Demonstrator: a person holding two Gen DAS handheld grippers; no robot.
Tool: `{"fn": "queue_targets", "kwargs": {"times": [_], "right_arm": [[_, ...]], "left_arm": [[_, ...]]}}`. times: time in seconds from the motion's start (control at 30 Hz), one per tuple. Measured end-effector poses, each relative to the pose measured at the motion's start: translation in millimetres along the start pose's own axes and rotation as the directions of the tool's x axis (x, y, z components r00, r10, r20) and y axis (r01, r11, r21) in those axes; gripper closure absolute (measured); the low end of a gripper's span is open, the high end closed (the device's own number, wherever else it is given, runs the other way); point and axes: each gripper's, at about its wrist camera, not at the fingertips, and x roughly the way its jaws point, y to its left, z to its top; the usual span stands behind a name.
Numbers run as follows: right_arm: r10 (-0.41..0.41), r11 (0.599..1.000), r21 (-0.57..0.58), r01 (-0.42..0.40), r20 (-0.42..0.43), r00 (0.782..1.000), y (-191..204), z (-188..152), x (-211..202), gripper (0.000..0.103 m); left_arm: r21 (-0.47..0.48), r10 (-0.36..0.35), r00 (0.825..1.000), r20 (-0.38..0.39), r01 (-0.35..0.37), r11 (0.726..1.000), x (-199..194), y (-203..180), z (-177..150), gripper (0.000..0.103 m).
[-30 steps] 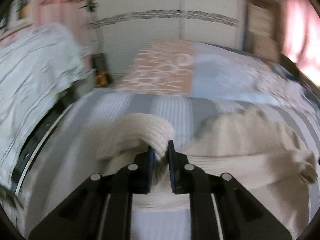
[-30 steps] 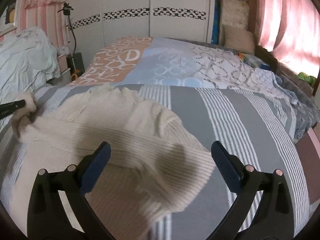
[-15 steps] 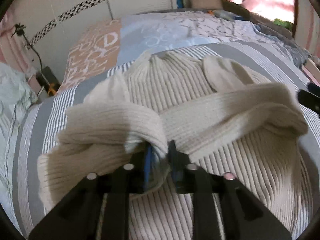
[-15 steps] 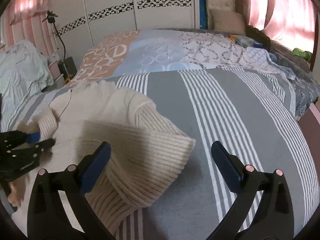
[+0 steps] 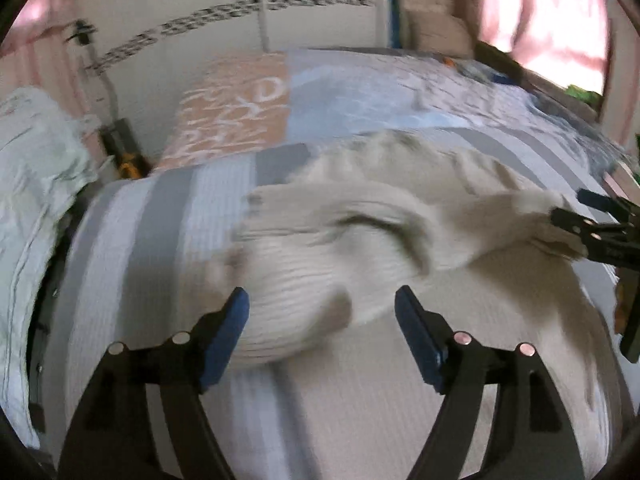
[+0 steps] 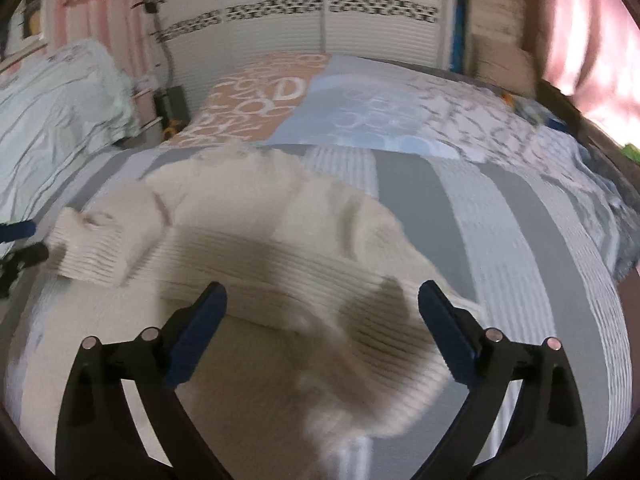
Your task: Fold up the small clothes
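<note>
Cream ribbed knit sweater [image 6: 256,248] spread on grey-striped bedspread [image 6: 500,240], left gripper [image 5: 322,320] jaws held apart, right gripper [image 6: 322,316] jaws held apart, nothing clamped.

Cream ribbed knit sweater [image 6: 248,248] on a bedspread with wide grey and white stripes [image 6: 500,240]. Behind it a quilt in peach with white letters [image 6: 256,92], pale blue circles, then white with grey squiggles. Pink curtains [image 5: 552,28], black grippers with blue pads [image 6: 200,336].
</note>
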Motion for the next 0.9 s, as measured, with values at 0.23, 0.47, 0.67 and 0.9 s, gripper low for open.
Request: {"fn": "queue_targets", "kwargs": {"times": [0.23, 0.47, 0.67, 0.9], "right_arm": [[0.079, 0.978, -0.192, -0.085, -0.038, 0.996, 89, 32, 27, 0.032], [0.144, 0.919, -0.357, -0.165, -0.084, 0.986, 172, 63, 57, 0.040], [0.108, 0.917, -0.367, -0.154, -0.143, 0.984, 186, 70, 95, 0.090], [0.189, 0.974, 0.119, -0.193, 0.043, 0.981, 65, 67, 38, 0.092]], "left_arm": [[-0.104, 0.129, 0.988, -0.084, -0.138, 0.985, 44, 63, 2, 0.034], [-0.064, 0.097, 0.991, -0.095, -0.103, 0.993, 53, 60, -3, 0.061], [-0.080, 0.068, 0.993, -0.099, -0.076, 0.994, 62, 64, -2, 0.072], [-0.126, 0.057, 0.994, -0.091, -0.068, 0.990, 53, 68, 0, 0.075]]}}
